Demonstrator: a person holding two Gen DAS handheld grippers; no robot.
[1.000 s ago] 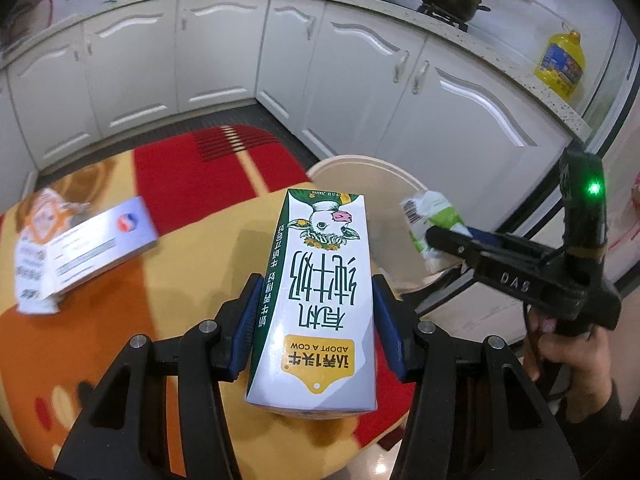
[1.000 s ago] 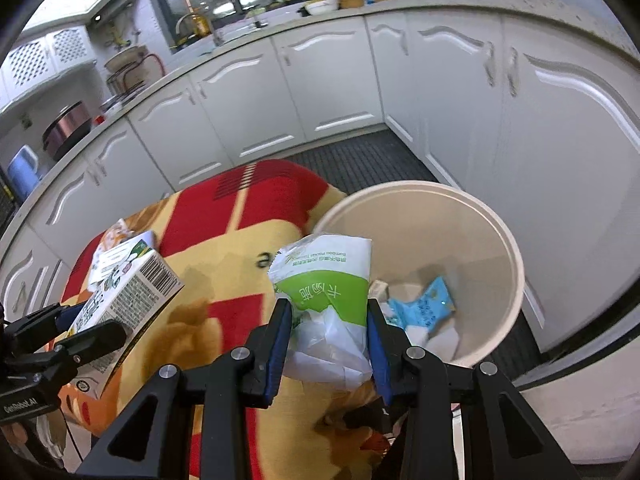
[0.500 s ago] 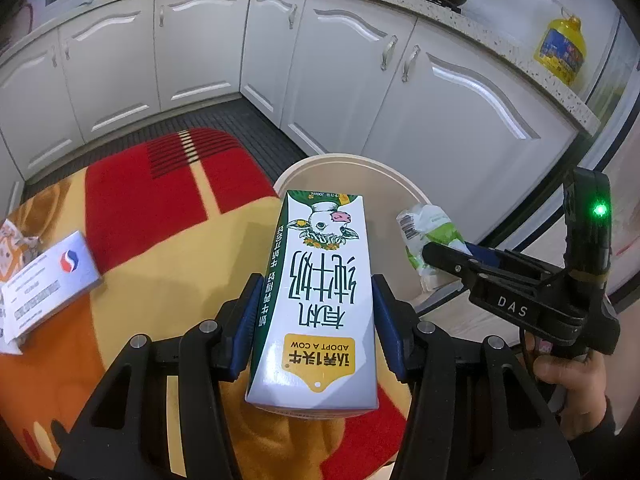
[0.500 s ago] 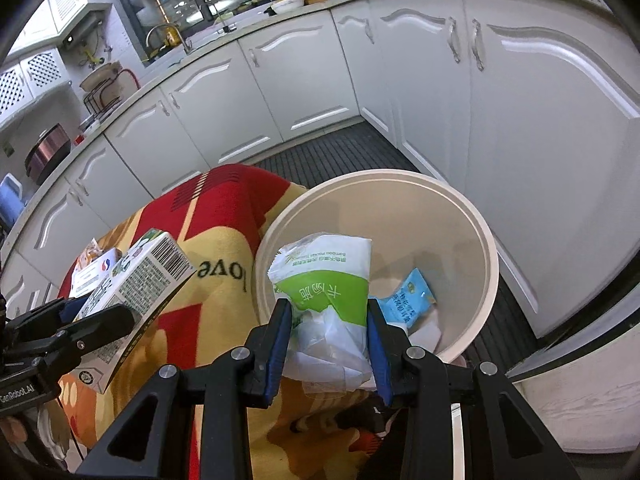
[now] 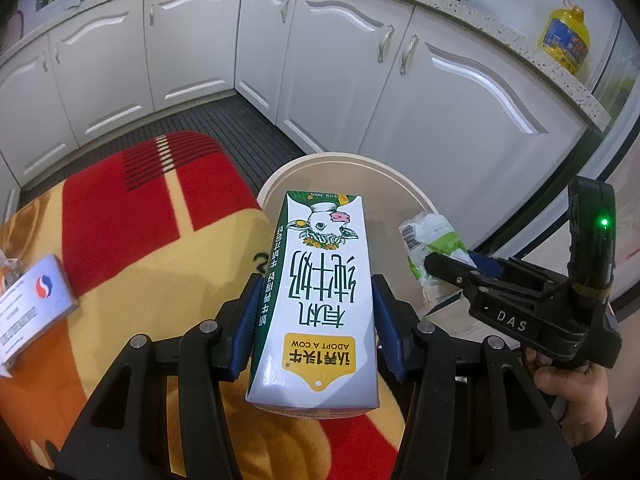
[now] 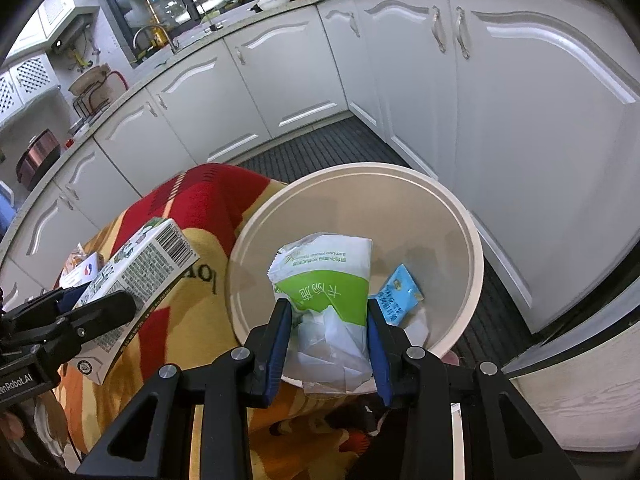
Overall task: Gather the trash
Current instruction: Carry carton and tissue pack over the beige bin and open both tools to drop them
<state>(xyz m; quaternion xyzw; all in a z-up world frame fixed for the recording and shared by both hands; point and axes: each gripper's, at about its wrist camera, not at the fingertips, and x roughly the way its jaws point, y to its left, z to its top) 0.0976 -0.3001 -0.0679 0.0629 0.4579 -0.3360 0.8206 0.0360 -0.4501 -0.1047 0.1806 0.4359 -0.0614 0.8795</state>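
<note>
My right gripper (image 6: pixel 327 336) jaws clamp the crumpled green-and-white tissue pack (image 6: pixel 324 280) above the round cream plastic bin (image 6: pixel 472 264); left gripper (image 5: pixel 316 320) clamps the white milk carton (image 5: pixel 320 292) short of the rim; I'd drop the pack first; carry the carton over centre before parting.

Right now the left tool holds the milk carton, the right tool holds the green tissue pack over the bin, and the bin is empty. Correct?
Not quite: the bin is not empty. The right wrist view shows a blue wrapper and some white scraps already lying inside it. The rest stands: the left tool grips the milk carton, and the right tool holds the green tissue pack over the bin.
</note>
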